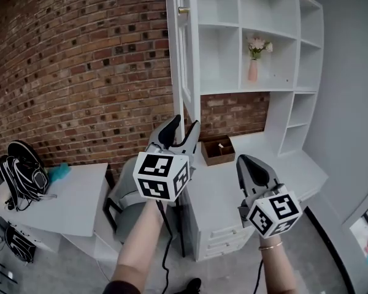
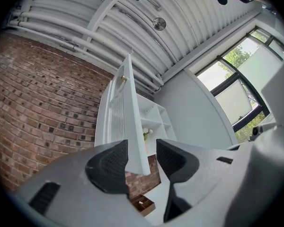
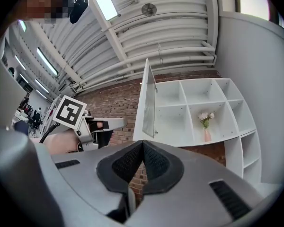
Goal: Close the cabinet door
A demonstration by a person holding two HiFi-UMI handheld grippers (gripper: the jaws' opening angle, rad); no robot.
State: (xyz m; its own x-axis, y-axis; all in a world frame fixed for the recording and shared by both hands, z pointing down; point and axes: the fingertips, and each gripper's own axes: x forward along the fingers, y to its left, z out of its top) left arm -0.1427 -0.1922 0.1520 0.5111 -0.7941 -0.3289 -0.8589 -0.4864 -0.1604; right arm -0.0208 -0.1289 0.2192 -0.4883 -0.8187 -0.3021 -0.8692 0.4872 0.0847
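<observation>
The white cabinet door (image 1: 185, 54) stands open, edge-on to me, with a gold knob (image 1: 183, 10) near its top. My left gripper (image 1: 183, 126) is raised to the door's lower corner with its jaws open. In the left gripper view that door corner (image 2: 135, 145) shows in the gap of the left gripper (image 2: 142, 157), and the pads do not press on it. My right gripper (image 1: 250, 162) hangs lower and to the right, away from the door. In the right gripper view the right gripper (image 3: 142, 148) has its pads together with nothing between them.
Open white shelves (image 1: 276, 35) hold a pink vase with flowers (image 1: 253, 66). A brown wooden box (image 1: 218, 150) sits on the white counter (image 1: 294, 170). At the left stand a white desk (image 1: 67, 204), a black bag (image 1: 21, 170) and a grey chair (image 1: 119, 198), against a brick wall (image 1: 80, 72).
</observation>
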